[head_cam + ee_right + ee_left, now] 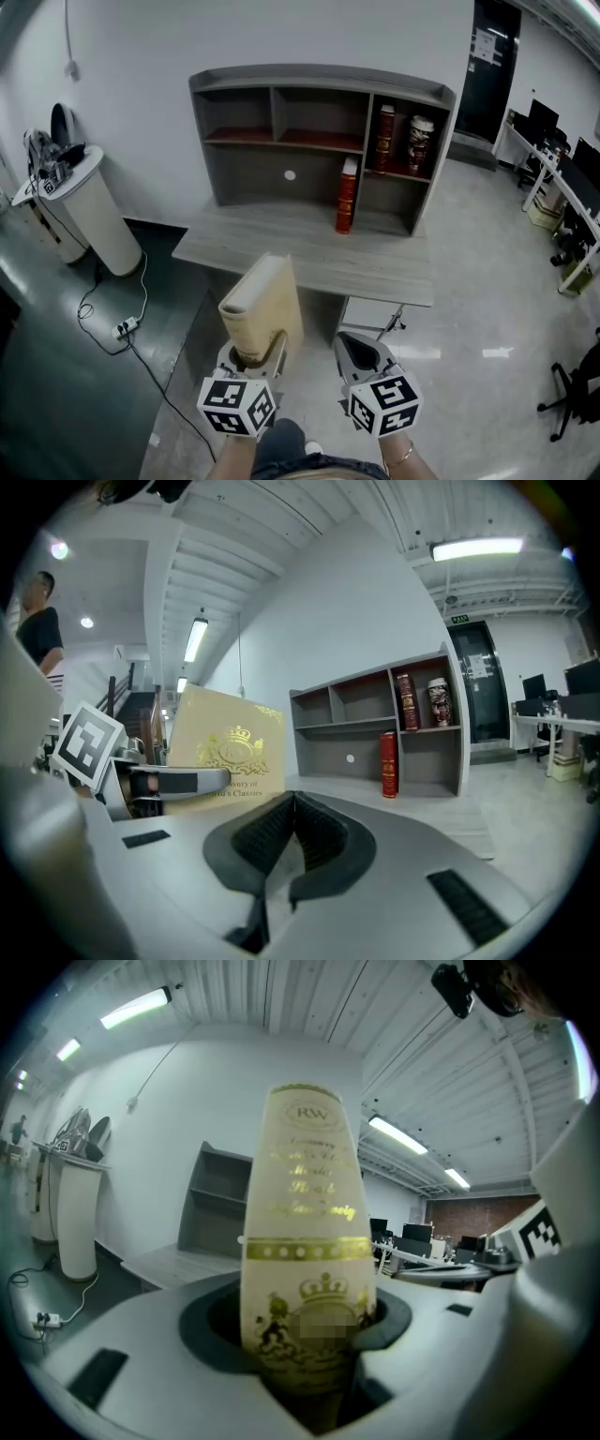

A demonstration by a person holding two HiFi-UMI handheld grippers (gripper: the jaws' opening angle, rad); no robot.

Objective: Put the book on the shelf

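The left gripper (pixel 251 364) is clamped on the lower end of the book (pixel 265 305), a thick cream volume held upright. In the left gripper view its spine with gold lettering and a gold crown fills the gap between the two jaws, which press on either side of it. In the head view the book rises from the gripper with its page edges on top, near the person and short of the near edge of the desk (pixel 309 248). The right gripper (pixel 361 356) is just right of the left one at about the same height. Its jaws are together with their dark ribbed pads meeting, and nothing is between them. The grey shelf (pixel 323 94) stands on the far side of the desk, against the white wall. Its top row has three open compartments, and there is a wide bay below. A red book (pixel 346 195) stands upright at the panel between the wide bay and the lower right compartment. In the upper right compartment a second red book (pixel 383 139) stands beside a patterned volume (pixel 419 143). To the left, on the dark floor, are a white cylindrical bin (pixel 94 211) and, nearer, a power strip (pixel 125 327) with a trailing black cable.
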